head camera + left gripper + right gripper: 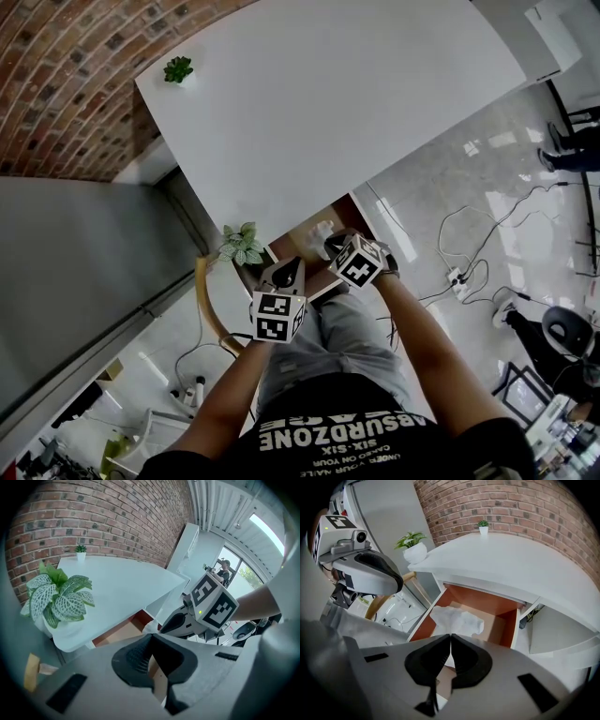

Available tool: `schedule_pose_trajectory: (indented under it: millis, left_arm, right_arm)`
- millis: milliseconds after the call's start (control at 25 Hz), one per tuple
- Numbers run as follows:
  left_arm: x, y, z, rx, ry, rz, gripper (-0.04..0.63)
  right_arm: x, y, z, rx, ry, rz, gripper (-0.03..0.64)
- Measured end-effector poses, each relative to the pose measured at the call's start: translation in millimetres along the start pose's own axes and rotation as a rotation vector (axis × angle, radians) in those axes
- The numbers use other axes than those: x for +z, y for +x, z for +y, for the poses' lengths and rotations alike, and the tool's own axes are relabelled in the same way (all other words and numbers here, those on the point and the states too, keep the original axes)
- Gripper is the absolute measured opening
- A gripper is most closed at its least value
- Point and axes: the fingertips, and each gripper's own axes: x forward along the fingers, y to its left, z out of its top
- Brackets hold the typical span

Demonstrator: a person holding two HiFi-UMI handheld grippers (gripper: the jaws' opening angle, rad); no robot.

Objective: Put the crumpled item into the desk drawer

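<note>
The drawer (pixel 483 603) under the white desk's (pixel 337 103) near edge stands pulled out, its inside orange-brown. A white crumpled item (pixel 457 620) lies inside it, also visible as the crumpled item (pixel 322 230) in the head view. My right gripper (pixel 450 637) hovers just above the item, jaws shut with nothing between them. To its left my left gripper (pixel 151 637) is held over the drawer's left side (pixel 119 632), also shut and empty. From above, the left gripper (pixel 286 274) and right gripper (pixel 337 242) sit side by side at the drawer front.
A potted leafy plant (pixel 242 244) stands on the desk corner beside the drawer, and a small plant (pixel 177 68) at the far corner. A curved wooden chair part (pixel 208 300) is at the left. Cables and a power strip (pixel 457 279) lie on the floor right. Brick wall behind.
</note>
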Motion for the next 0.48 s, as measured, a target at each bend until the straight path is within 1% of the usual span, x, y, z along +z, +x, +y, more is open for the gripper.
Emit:
schedule_pose_trajectory:
  millis: [480]
  left_arm:
    - [-6,12,7,-0.011,0.001,0.023,0.005]
  right_arm:
    - [-2,16,-3,0.011,-0.027,0.027,0.002]
